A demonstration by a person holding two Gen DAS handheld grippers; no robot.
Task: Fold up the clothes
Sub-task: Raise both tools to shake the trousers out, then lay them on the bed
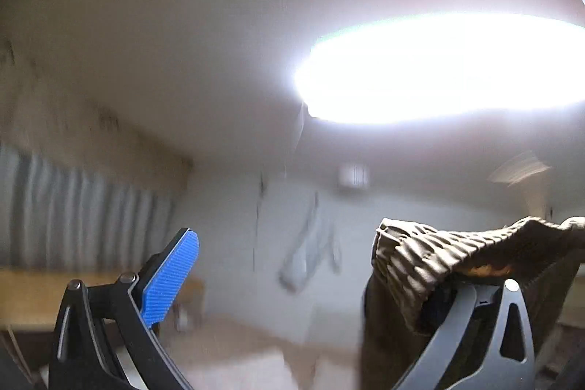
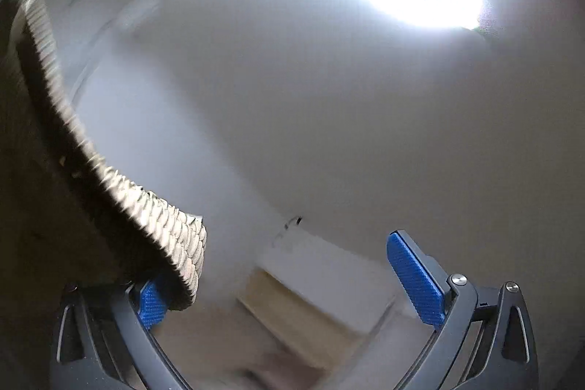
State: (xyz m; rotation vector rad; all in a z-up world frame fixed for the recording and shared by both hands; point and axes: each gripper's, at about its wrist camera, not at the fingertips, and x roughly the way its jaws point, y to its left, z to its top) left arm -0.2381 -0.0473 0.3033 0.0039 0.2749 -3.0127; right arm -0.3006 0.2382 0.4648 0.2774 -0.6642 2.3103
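Both views tilt up toward the ceiling and are blurred. In the left wrist view my left gripper [image 1: 292, 243] stands wide open. Its left blue pad [image 1: 172, 276] is bare, while a dark garment with a ribbed elastic band [image 1: 431, 254] drapes over and hides the right finger. In the right wrist view my right gripper [image 2: 289, 243] is also wide open. The same dark garment's ribbed band [image 2: 172, 229] lies over its left finger, leaving only a bit of blue pad [image 2: 151, 306] showing. The right pad [image 2: 416, 280] is bare. The cloth stretches off toward the frame edges.
A glaring ceiling lamp [image 1: 438, 68] washes out much of both views. Grey curtains [image 1: 73, 207] and a wooden ledge [image 1: 36, 295] are at the left, with pale items hanging on the far wall [image 1: 310, 251]. A light wooden piece of furniture [image 2: 310, 302] sits below the right gripper.
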